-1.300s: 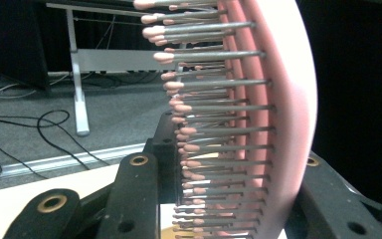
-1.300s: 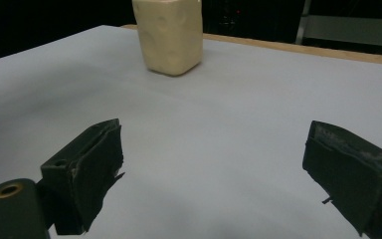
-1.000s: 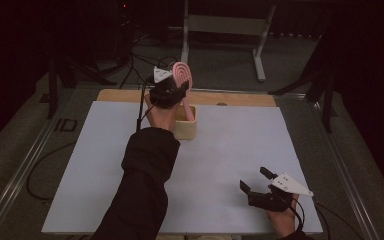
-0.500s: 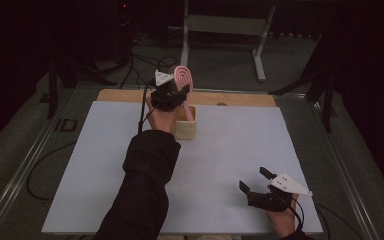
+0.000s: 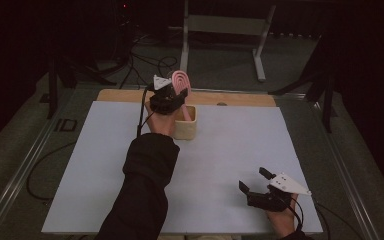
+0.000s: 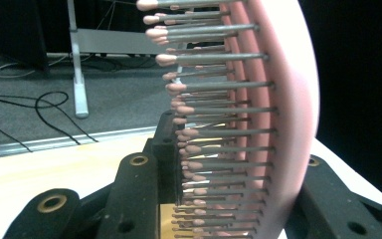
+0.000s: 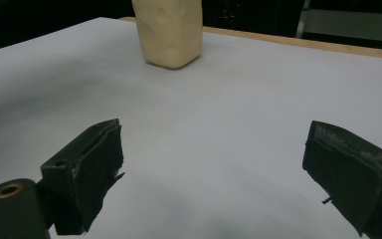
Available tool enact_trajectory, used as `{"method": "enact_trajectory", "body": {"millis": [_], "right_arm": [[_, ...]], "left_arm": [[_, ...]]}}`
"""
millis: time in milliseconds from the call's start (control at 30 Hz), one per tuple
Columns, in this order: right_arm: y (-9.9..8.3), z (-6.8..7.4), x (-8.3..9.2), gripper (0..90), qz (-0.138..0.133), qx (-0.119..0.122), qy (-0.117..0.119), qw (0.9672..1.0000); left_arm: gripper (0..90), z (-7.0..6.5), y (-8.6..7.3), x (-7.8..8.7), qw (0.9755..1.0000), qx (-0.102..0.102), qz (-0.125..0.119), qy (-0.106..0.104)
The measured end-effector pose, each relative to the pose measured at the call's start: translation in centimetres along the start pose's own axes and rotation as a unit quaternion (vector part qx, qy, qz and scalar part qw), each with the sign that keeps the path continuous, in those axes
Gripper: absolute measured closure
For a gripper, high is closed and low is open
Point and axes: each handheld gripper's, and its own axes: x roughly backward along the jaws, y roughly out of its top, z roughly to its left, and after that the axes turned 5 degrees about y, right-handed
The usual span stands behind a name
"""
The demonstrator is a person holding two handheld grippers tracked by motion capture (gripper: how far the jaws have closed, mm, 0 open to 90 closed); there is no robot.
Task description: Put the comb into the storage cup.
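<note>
Dark surroundings close in on a white tabletop point(image 5: 105, 190) with a bare wooden strip along its far edge, and cables lie across the grey floor beyond it beside a pale metal frame. Toward the far side of the tabletop, a little left of centre, stands a cream-coloured, squarish holder cup point(image 5: 186, 129) with an open top. Just above it the left gripper point(image 5: 172, 97), carried on a dark-sleeved arm that reaches in from the near edge, is clamped on a pink plastic hairbrush point(image 5: 180, 82) with thin metal bristles tipped in pink. In the high view the brush stands nearly upright, its rounded head rising above the gripper and its lower end pointing down into the cup's opening. In the left gripper view the bristle rows point(image 6: 219, 134) stick out to the left from the curved pink back, which sits between the two black jaws. The right gripper point(image 5: 254, 181) rests low at the near right corner of the tabletop, well apart from the cup, its jaws spread wide with nothing between them; the right gripper view shows the cup point(image 7: 169, 32) farther off across bare white surface.
</note>
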Motion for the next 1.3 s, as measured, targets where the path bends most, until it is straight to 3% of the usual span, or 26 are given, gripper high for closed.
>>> {"method": "enact_trajectory", "body": {"millis": [1067, 1300], "right_arm": [[0.0, 0.0, -0.1, 8.7, 0.004, 0.000, 0.003, 1.0000], [-0.1, 0.0, -0.1, 8.7, 0.004, 0.000, 0.003, 1.0000]], "left_arm": [[64.5, -0.3, -1.6, -0.9, 0.9999, 0.003, 0.016, 0.000], [64.5, 0.0, -2.2, -1.1, 0.9998, 0.013, 0.018, 0.001]]}}
